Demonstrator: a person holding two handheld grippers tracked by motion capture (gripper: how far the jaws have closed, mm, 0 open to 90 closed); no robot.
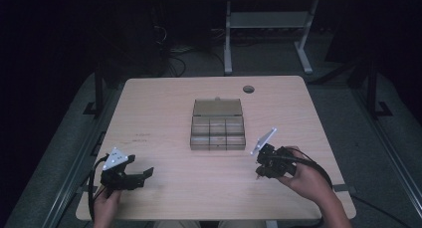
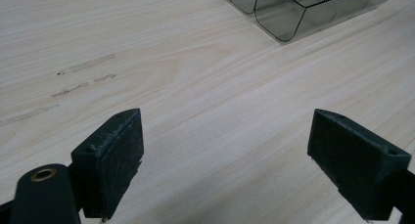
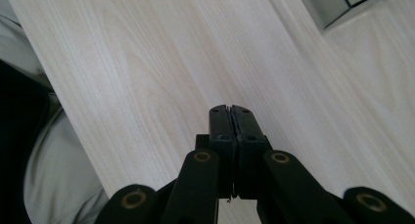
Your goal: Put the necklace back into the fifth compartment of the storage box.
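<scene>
I am holding the left gripper released above the desk, jaws spread wide. I am keeping the right gripper clenched on nothing. A clear compartment box is sitting mid-desk, lid open.

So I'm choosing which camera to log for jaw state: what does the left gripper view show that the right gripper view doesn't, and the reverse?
The left gripper view shows the left gripper with its jaws wide apart, faint scuff marks on the wood, and the rounded front compartments of the clear plastic organizer box. The right gripper view shows the right gripper with its jaws pressed together on nothing, and light fabric past the table edge. Both share the pale wooden table and part of the box.
</scene>
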